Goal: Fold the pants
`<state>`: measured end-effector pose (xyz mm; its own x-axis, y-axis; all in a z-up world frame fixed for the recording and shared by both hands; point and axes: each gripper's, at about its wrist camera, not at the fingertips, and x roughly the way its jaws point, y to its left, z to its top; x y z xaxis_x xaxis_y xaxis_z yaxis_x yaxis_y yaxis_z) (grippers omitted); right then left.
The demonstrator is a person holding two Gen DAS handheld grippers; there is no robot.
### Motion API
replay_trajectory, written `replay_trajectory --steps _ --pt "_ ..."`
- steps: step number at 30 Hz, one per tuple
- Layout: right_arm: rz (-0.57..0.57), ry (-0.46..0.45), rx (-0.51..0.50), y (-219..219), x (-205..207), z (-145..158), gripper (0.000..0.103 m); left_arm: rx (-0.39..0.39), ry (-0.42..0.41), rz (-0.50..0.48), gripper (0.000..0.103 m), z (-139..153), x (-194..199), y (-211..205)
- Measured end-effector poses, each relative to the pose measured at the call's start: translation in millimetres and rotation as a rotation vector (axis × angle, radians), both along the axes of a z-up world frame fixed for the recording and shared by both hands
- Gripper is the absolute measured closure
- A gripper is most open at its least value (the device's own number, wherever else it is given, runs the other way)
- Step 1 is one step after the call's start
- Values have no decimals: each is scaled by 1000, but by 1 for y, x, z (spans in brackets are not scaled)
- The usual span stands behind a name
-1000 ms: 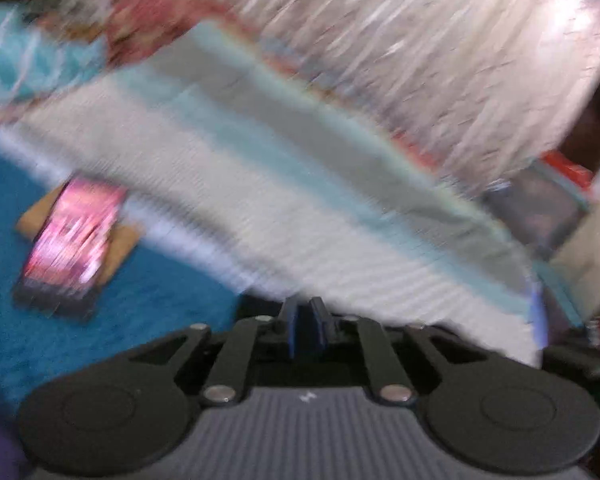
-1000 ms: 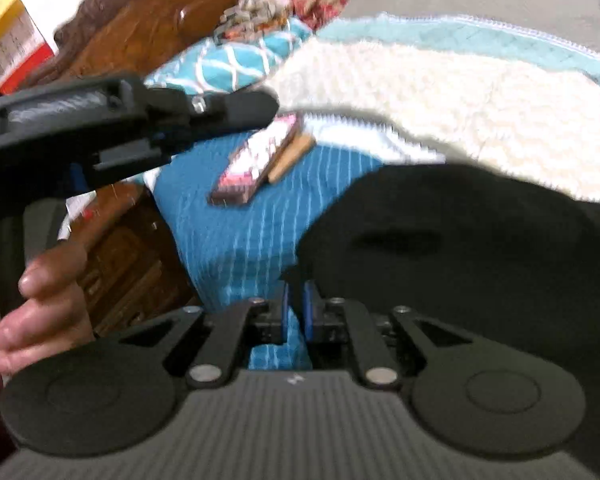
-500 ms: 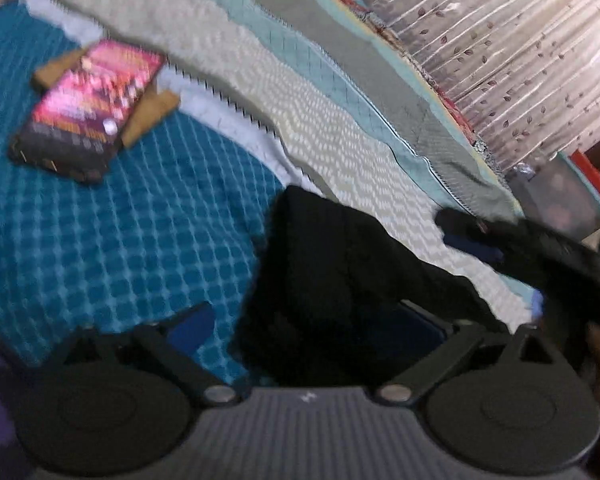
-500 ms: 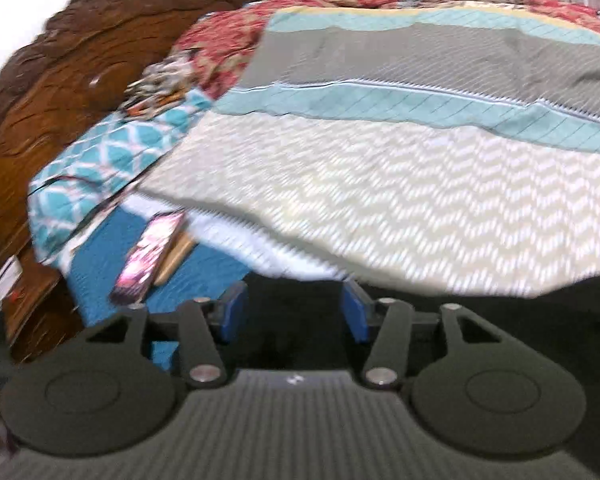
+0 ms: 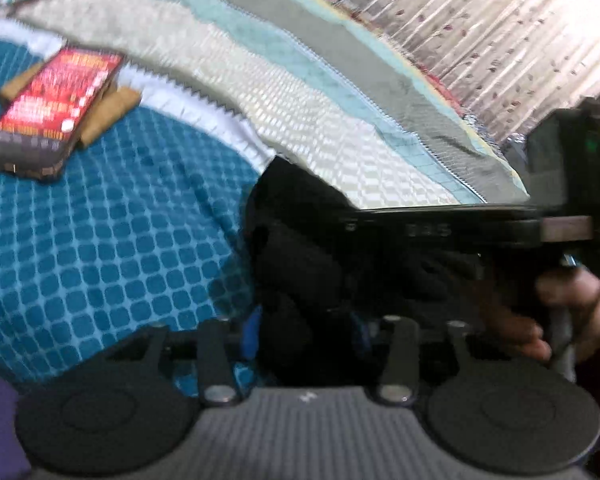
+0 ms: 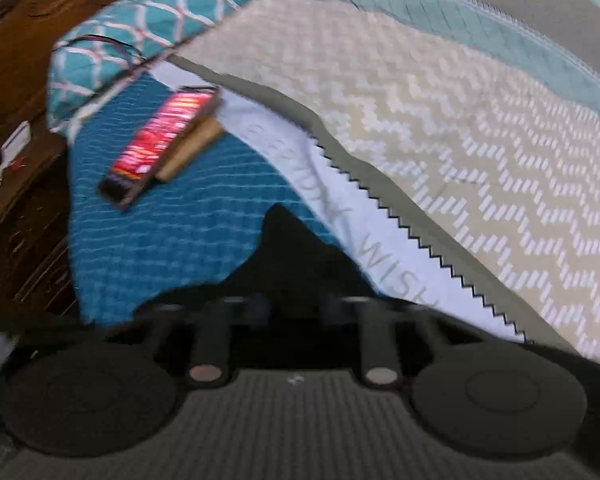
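The black pants (image 5: 300,248) lie bunched on the teal checked sheet (image 5: 100,240), partly tucked under a chevron blanket (image 5: 308,120). My left gripper (image 5: 306,334) has its jaws closing, and black cloth fills the gap between its blue pads (image 5: 251,336). In the right wrist view a peak of the pants (image 6: 280,240) rises in front of my right gripper (image 6: 294,308). Its jaws are closing too, with dark cloth between them. The body of the right gripper (image 5: 500,224) reaches across the left wrist view, held by a hand (image 5: 560,300).
A phone (image 5: 52,108) with a lit red screen lies on a brown flat thing on the sheet, left of the pants. A teal patterned pillow (image 6: 140,28) and a carved wooden headboard (image 6: 20,40) stand behind it. A striped curtain (image 5: 460,40) hangs beyond the bed.
Both grippers opened wide from shut and have narrowed again onto the black pants. The left one sank toward the cloth. The right gripper and its hand came across the left wrist view.
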<state>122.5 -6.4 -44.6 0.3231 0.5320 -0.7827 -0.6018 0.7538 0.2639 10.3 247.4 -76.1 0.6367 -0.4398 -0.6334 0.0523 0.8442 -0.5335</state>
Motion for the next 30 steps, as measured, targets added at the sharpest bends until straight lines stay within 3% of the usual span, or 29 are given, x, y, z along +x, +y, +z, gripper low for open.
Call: replay_trajectory --steps 3,9,13,15,17,18,20,22,25,29,30 --pt "-14 -91 40 -7 -17 28 86 49 -82 -2 72 19 -9 -3" --pt "-88 -244 129 4 -3 77 86 38 -181 54 80 54 -8 11" --pt "-97 -256 149 28 13 64 86 84 -148 125 80 46 6 22" --pt "-83 -266 58 49 17 45 84 73 -88 134 79 29 12 31" --pt "-78 -228 -52 62 26 15 71 64 1 145 72 9 19 36" --pt "-83 -224 -74 61 28 8 67 52 24 146 70 3 18 38" --pt "-134 -234 -56 47 26 6 47 25 14 142 65 3 12 43" --pt "-185 -234 15 25 19 18 46 16 -16 144 60 10 6 47" --pt "-243 -248 130 -12 -7 40 48 -13 -73 133 60 24 2 54" --pt "-238 -174 170 -32 -41 36 72 -55 -132 111 60 40 5 50" --pt "-216 -137 168 -30 -48 28 73 -55 -137 101 60 41 6 45"
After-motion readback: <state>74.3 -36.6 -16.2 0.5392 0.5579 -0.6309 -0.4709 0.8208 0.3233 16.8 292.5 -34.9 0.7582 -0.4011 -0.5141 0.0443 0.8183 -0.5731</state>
